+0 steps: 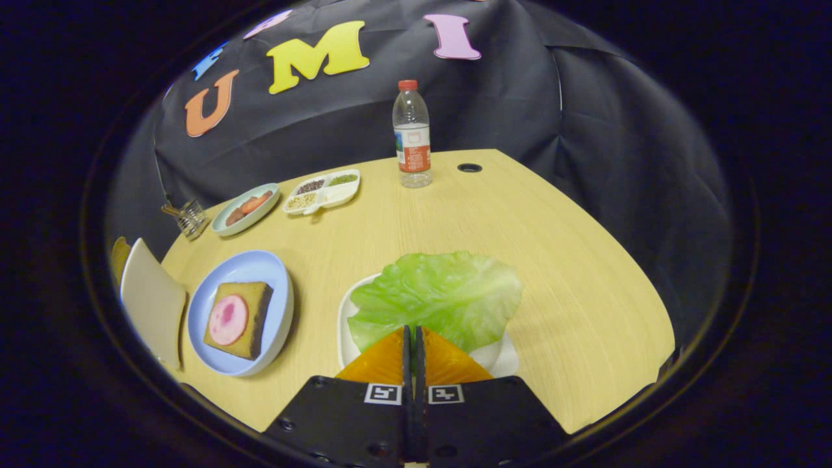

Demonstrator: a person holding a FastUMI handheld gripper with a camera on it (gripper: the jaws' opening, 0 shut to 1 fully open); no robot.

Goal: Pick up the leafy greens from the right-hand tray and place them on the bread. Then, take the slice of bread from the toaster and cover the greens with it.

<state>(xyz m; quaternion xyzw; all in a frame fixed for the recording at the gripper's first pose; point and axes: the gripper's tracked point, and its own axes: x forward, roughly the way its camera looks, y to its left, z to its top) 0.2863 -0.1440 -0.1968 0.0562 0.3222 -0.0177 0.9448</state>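
Observation:
A big green lettuce leaf [439, 296] lies over the white tray [346, 325], just ahead of my fingers. My gripper [413, 330] is shut, its fingertips pinching the leaf's near edge. To the left of the tray a blue plate [263, 266] holds a brown slice of bread [255, 312] topped with a round pink slice [228, 319]. Further left stands the white toaster [153, 302], with a tan slice of bread [119, 257] poking out behind it.
Across the wooden table [520, 221], at its far edge, stands a water bottle with a red cap [411, 133]. Far left are a green dish with food [246, 208], a white divided dish of grains [323, 191] and a small glass [190, 218]. A cable hole [469, 168] sits near the bottle.

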